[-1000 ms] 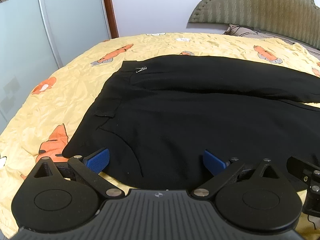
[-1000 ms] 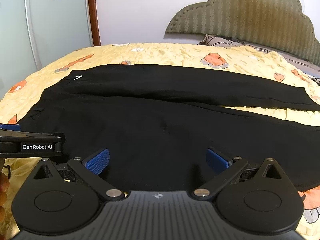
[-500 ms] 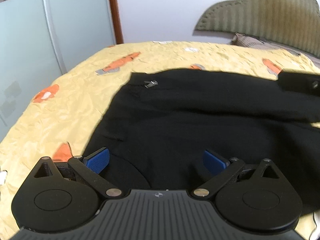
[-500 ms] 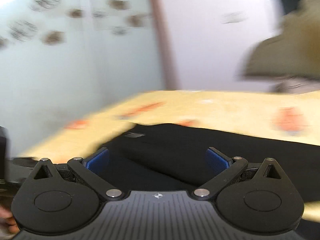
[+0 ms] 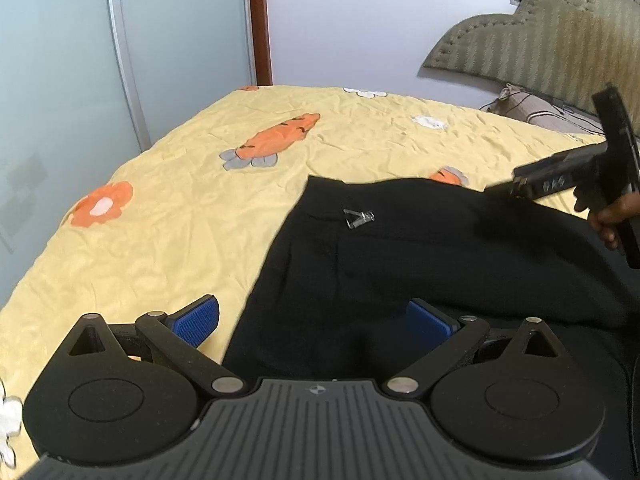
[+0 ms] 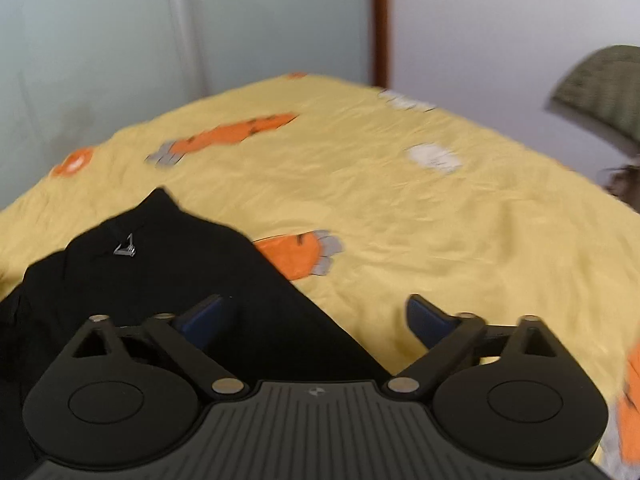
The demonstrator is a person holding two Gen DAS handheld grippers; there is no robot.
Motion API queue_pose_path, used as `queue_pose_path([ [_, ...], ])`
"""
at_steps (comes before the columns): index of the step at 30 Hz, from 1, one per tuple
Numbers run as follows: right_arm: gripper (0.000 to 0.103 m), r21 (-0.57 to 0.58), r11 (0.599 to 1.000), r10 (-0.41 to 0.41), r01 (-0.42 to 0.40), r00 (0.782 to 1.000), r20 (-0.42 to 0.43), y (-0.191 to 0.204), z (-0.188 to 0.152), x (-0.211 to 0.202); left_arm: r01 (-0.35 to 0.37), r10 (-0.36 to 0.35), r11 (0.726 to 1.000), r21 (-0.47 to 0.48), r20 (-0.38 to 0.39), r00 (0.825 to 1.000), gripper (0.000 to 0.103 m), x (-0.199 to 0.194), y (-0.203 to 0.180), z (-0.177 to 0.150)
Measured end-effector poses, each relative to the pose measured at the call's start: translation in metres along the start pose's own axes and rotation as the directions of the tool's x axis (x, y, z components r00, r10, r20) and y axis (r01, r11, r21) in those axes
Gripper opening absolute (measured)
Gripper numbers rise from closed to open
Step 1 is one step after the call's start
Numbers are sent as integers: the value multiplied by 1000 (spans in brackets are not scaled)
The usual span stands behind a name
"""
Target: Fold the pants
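Black pants [image 5: 400,264] lie flat on a yellow bedspread [image 5: 192,216], the waistband with its metal clasp [image 5: 359,218] at the left end. My left gripper [image 5: 312,316] is open and hovers low over the waist's near corner, one finger over the sheet and one over the cloth. In the right wrist view, blurred by motion, my right gripper [image 6: 316,312] hovers over the far edge of the pants [image 6: 140,280] near the clasp [image 6: 125,249]. Its jaws are closing; the cloth edge runs between them, but the pads do not press on it. A hand [image 5: 612,216] carries it.
Frosted sliding doors [image 5: 80,80] stand behind the bed's left side. A padded headboard [image 5: 552,48] and a pillow [image 5: 532,108] are at the right. The bedspread carries orange carrot prints [image 5: 280,140].
Both grippers moved toward the waist end. The right one swung far left across the pants to their far edge by the clasp. The left one shifted to the waist's near corner.
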State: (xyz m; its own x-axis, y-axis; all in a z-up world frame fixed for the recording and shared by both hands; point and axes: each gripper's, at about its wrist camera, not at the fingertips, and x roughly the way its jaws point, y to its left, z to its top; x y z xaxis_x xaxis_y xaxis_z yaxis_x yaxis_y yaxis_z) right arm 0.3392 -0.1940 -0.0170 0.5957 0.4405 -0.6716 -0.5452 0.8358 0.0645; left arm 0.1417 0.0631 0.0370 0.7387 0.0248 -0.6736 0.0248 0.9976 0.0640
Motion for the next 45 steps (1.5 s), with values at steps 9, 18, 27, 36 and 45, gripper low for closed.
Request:
queue_pose_path([
  [9, 17, -97, 989, 99, -113, 986, -136, 9, 6, 28, 49, -48, 999, 7, -53, 997, 101, 44, -7, 55],
  [18, 7, -509, 843, -160, 172, 985, 68, 121, -43, -33, 238, -317, 903, -358, -180, 931, 99, 135, 18, 110],
  [27, 7, -659, 663, -250, 355, 935, 253, 182, -93, -61, 264, -472, 780, -568, -256, 844, 79, 180, 26, 108],
  [36, 7, -617, 684, -277, 389, 921, 273, 209, -108, -87, 333, -510, 750, -572, -179, 841, 5, 113, 52, 69],
  [45, 7, -605, 741, -192, 291, 955, 225, 274, -154, -140, 359, -451, 849, -387, -178, 874, 5, 12, 73, -20],
])
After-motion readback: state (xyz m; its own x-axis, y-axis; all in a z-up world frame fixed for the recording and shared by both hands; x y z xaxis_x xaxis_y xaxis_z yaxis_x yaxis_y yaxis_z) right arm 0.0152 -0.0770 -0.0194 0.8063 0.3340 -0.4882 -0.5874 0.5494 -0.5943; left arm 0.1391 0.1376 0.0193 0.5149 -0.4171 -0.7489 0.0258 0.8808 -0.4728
